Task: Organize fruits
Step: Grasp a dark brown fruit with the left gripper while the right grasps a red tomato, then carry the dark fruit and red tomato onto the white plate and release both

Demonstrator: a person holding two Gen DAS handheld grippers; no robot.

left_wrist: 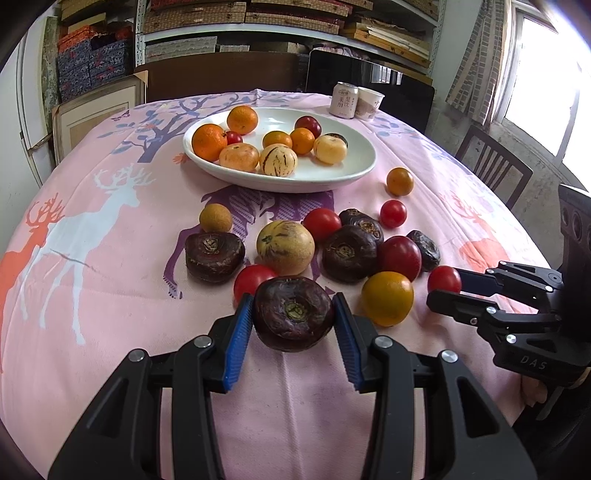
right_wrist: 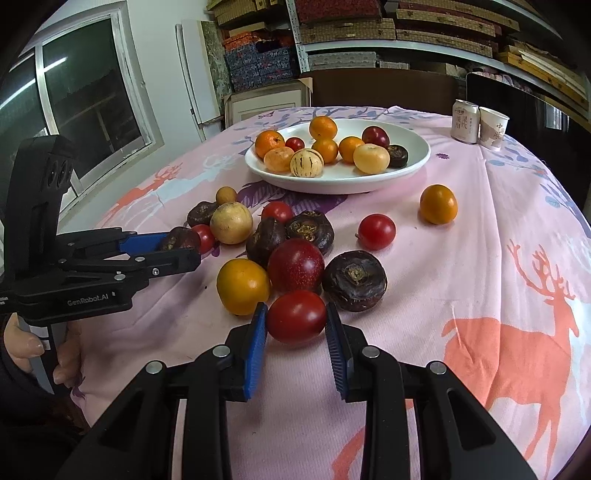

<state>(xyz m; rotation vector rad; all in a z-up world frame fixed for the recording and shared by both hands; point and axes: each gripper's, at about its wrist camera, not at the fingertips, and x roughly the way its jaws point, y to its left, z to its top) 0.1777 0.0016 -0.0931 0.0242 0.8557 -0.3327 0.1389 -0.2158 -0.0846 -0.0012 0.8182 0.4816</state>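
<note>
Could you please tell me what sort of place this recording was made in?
Probably a storeroom doubling as a dining space: shelves stacked with flat boxes, a table under a pink deer-print cloth, and a wooden chair.

One plate (left_wrist: 332, 181), two cups (left_wrist: 356, 101)

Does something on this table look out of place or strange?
Nothing is damaged or spilled. Many fruits lie loose on the cloth, outside the white plate.

I saw a table under a pink deer-print cloth (left_wrist: 110, 295). On it sat a white plate (left_wrist: 343, 173), a can (left_wrist: 345, 99), a paper cup (left_wrist: 369, 104), and loose water chestnuts (left_wrist: 214, 256), tomatoes (left_wrist: 393, 213) and oranges (left_wrist: 400, 181).
</note>
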